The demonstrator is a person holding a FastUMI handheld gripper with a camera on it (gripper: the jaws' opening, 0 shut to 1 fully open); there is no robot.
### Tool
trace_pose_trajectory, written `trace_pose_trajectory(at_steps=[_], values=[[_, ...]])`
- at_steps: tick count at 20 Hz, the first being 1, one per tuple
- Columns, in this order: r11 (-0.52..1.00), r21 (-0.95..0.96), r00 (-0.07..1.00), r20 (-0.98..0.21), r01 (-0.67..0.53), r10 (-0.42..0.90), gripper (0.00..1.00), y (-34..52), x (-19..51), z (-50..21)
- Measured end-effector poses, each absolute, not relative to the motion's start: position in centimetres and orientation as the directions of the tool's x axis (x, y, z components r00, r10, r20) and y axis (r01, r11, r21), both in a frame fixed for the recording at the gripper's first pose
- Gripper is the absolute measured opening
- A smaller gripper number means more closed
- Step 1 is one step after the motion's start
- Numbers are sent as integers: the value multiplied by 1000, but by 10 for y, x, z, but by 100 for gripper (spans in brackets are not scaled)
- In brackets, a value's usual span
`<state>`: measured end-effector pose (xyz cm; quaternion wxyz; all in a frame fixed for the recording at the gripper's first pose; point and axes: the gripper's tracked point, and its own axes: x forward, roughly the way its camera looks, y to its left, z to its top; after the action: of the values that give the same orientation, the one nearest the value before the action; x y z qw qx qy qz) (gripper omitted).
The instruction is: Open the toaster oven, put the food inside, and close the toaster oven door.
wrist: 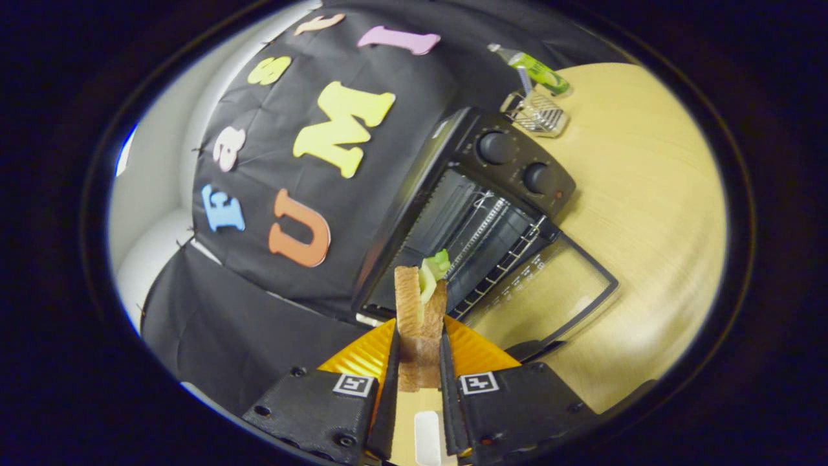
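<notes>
My gripper (419, 362) is shut on a sandwich (419, 304), two slices of brown bread with green lettuce sticking out at its far end. Both fingers press on its sides. Just beyond the sandwich stands the black toaster oven (479, 200), seen tilted. Its glass door (550, 285) hangs fully open, lying flat over the wooden table. The wire rack (495, 246) inside is bare. Two round knobs (495, 147) sit on the oven's control panel. The sandwich is held in the air, in front of the oven's opening and apart from it.
The light wooden table (647, 207) spreads beyond the open door. A small wire rack holder (537, 113) and a green-labelled bottle (533, 68) stand past the oven's control panel. The booth's black cloth wall (291, 259) rises behind the oven.
</notes>
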<state>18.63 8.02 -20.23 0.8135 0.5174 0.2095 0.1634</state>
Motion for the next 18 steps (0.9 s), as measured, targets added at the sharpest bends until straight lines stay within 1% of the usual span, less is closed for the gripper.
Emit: trace_pose_trajectory(at_steps=[2,5,8,9,10,12,14,16,18], values=[[348,937,879,-139,-33,455,35,75,206,-208],[249,968,920,-90,-9,382,35,67,231,-214],[181,983,937,-78,16,340,35,66,254,-219],[173,984,949,-90,39,302,35,62,263,-223],[183,982,960,-103,56,261,35,58,275,-227],[159,985,969,-105,70,224,35,59,288,-224],[198,977,970,-125,83,207,35,65,298,-228],[256,961,968,-157,103,198,35,72,305,-235],[306,946,956,-183,107,231,36,84,315,-238]])
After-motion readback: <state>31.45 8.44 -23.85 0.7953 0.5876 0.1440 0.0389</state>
